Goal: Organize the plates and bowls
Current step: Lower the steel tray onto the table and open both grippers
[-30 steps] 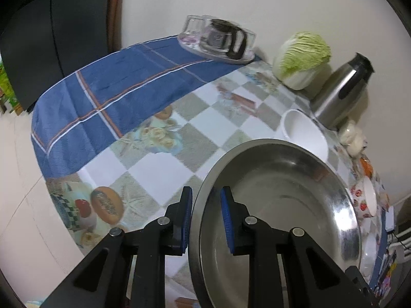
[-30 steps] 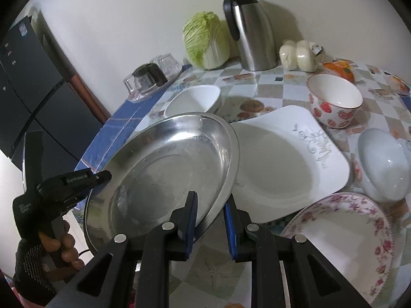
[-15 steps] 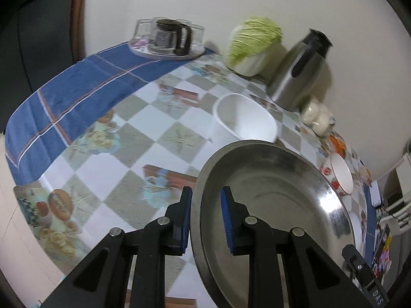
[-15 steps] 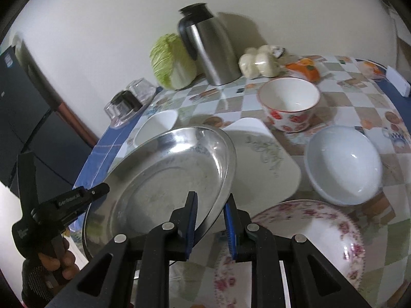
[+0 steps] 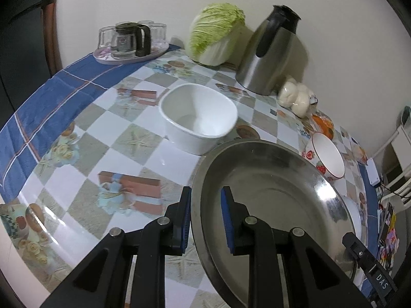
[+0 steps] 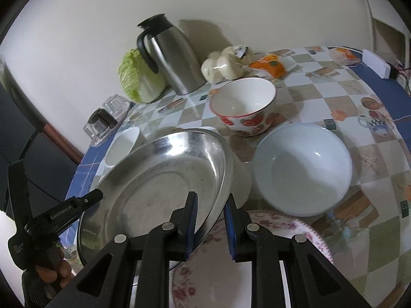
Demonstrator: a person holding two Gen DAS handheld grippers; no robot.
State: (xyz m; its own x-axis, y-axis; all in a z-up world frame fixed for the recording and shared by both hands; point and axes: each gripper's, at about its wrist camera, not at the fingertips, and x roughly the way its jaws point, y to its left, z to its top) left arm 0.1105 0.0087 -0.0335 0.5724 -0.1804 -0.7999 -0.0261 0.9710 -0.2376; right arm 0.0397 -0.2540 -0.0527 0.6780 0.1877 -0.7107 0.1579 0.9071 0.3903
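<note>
Both grippers pinch opposite rims of the round, shiny steel platter (image 6: 164, 179): the left gripper (image 5: 205, 220) and the right gripper (image 6: 210, 225) each clamp narrowly on its thin edge, holding it above the glossy checked tablecloth (image 5: 84, 154) and a floral-rimmed plate (image 6: 282, 233), beside a smooth white bowl (image 6: 303, 169).

Both tools are showing black angular arms, silver screws and blue pads: left tool (image 5: 205, 220), right tool (image 6: 210, 227).
</note>
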